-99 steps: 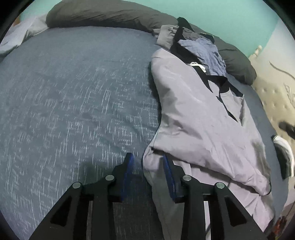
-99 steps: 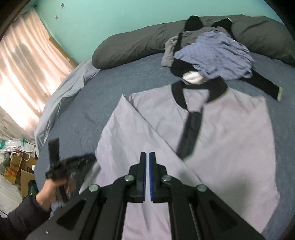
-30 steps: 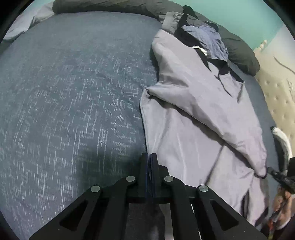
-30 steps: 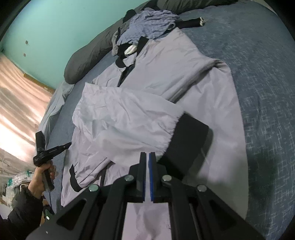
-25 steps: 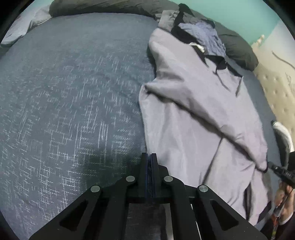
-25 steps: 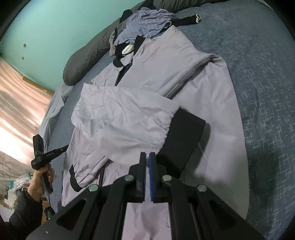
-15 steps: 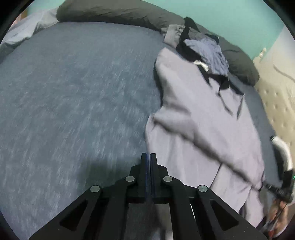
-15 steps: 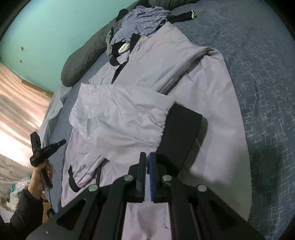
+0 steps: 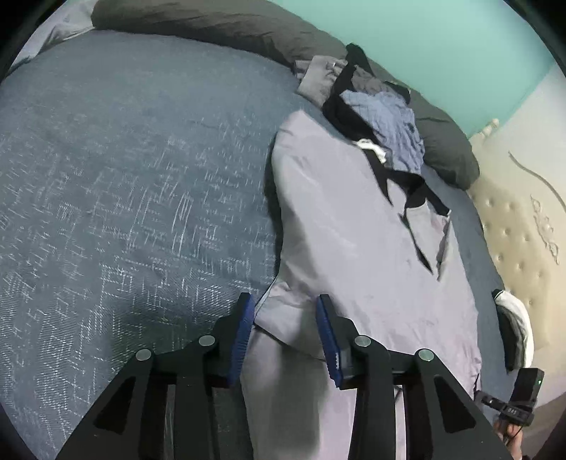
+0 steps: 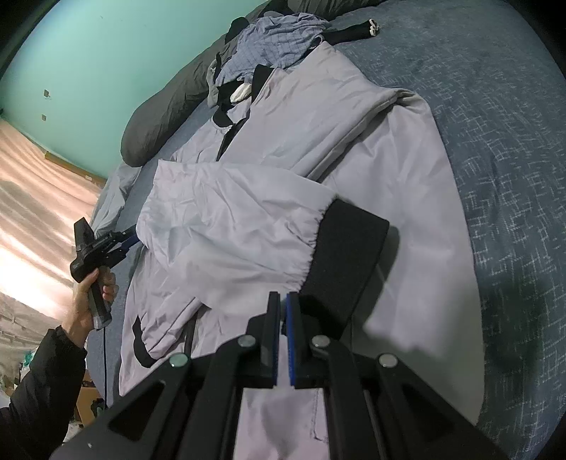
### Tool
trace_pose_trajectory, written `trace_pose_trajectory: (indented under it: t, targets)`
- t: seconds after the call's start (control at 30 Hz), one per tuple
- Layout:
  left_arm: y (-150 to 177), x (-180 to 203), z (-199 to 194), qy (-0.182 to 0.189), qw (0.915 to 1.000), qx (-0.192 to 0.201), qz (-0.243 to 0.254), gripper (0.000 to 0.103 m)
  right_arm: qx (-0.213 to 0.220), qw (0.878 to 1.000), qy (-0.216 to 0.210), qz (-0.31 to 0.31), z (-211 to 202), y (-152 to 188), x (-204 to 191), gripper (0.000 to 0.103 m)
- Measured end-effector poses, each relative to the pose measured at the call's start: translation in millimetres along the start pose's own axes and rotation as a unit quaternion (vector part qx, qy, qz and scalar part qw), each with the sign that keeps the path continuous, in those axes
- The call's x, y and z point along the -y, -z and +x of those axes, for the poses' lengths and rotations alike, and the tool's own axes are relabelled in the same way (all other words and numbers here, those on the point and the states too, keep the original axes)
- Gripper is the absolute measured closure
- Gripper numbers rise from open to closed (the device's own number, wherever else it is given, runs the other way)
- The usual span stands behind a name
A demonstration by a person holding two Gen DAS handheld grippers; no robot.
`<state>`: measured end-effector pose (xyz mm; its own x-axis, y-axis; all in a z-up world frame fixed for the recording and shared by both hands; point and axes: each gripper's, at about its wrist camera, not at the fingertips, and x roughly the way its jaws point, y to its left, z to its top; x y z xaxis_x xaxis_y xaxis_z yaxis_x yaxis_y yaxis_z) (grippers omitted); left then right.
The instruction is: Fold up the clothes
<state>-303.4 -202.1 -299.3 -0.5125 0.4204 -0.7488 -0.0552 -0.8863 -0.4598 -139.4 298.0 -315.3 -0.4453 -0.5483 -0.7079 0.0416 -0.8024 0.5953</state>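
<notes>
A pale lilac jacket (image 9: 353,247) with black collar and cuffs lies spread on the bed. My left gripper (image 9: 284,318) is at its left edge; its jaws are opening and a fold of the jacket's side sits between the blue pads, which do not press on it. The right wrist view shows a hand holding that left gripper (image 10: 123,240) at the edge of the sleeve (image 10: 230,230) folded across the jacket (image 10: 318,141). My right gripper (image 10: 282,300) is shut over the jacket's lower part, just in front of the sleeve's black cuff (image 10: 346,254). I see no cloth between its pads.
A pile of other clothes (image 9: 385,120) lies at the jacket's collar, against a long dark grey pillow (image 9: 212,24). The blue-grey bedcover (image 9: 123,194) stretches wide to the left. A cream tufted headboard (image 9: 523,230) is on the right. A black sock (image 10: 353,30) lies by the pile.
My left gripper moved in to the jacket's left edge, and its jaws went from shut to apart around a fold. The right gripper stayed shut and hardly moved.
</notes>
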Motion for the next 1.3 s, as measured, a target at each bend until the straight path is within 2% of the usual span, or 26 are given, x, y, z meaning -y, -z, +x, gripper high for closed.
trace_pose_trajectory:
  t: [0.07, 0.1, 0.13, 0.23, 0.33, 0.47, 0.77, 0.83, 0.97, 1.03, 1.1, 1.2, 1.23, 1.27, 1.3]
  targets:
    - [1, -2, 3, -0.008, 1.0000, -0.003, 0.003, 0.074, 0.000, 1.000, -0.001, 0.001, 0, 0, 1, 0.100]
    - [2, -2, 3, -0.016, 0.9998, -0.003, 0.006, 0.096, 0.000, 1.000, 0.000, 0.001, 1, 1, 1, 0.100]
    - [2, -3, 4, -0.025, 0.9996, -0.003, 0.008, 0.101, 0.000, 1.000, 0.000, 0.001, 1, 1, 0, 0.100]
    - [4, -6, 1, -0.019, 0.9998, 0.002, 0.002, 0.102, -0.001, 1.000, 0.000, 0.002, 2, 1, 0, 0.100]
    - [6, -1, -2, -0.021, 0.9995, 0.004, 0.022, 0.102, 0.000, 1.000, -0.001, 0.003, 1, 0, 1, 0.100]
    - [4, -2, -10, -0.027, 0.9992, 0.016, 0.023, 0.102, 0.001, 1.000, -0.002, 0.005, 1, 1, 2, 0.100]
    - [14, 2, -8, -0.057, 0.9959, -0.007, 0.069, 0.100, 0.004, 1.000, -0.004, 0.008, -2, 0, 4, 0.100]
    - [17, 8, -5, -0.074, 0.9926, -0.013, 0.096, 0.088, 0.004, 1.000, -0.005, 0.009, -1, 0, 5, 0.100]
    - [19, 15, 3, -0.102, 0.9863, -0.015, 0.129, 0.078, 0.006, 1.000, -0.005, 0.011, -1, 1, 5, 0.100]
    - [18, 16, 6, -0.115, 0.9835, -0.010, 0.139, 0.067, 0.006, 1.000, -0.006, 0.012, -1, 0, 6, 0.100]
    - [16, 16, 8, -0.121, 0.9818, -0.005, 0.147, 0.062, 0.007, 1.000, -0.007, 0.013, -1, 0, 5, 0.100]
    - [13, 14, 8, -0.116, 0.9815, 0.000, 0.153, 0.062, 0.006, 1.000, -0.006, 0.010, -1, -1, 5, 0.100]
    - [13, 15, 9, -0.113, 0.9811, -0.002, 0.157, 0.066, 0.006, 1.000, -0.006, 0.010, 0, -1, 5, 0.100]
    - [14, 15, 9, -0.109, 0.9807, -0.003, 0.162, 0.072, 0.005, 1.000, -0.006, 0.011, 1, -2, 6, 0.100]
    - [14, 16, 9, -0.106, 0.9803, -0.005, 0.167, 0.091, 0.005, 1.000, -0.006, 0.011, 1, -2, 6, 0.100]
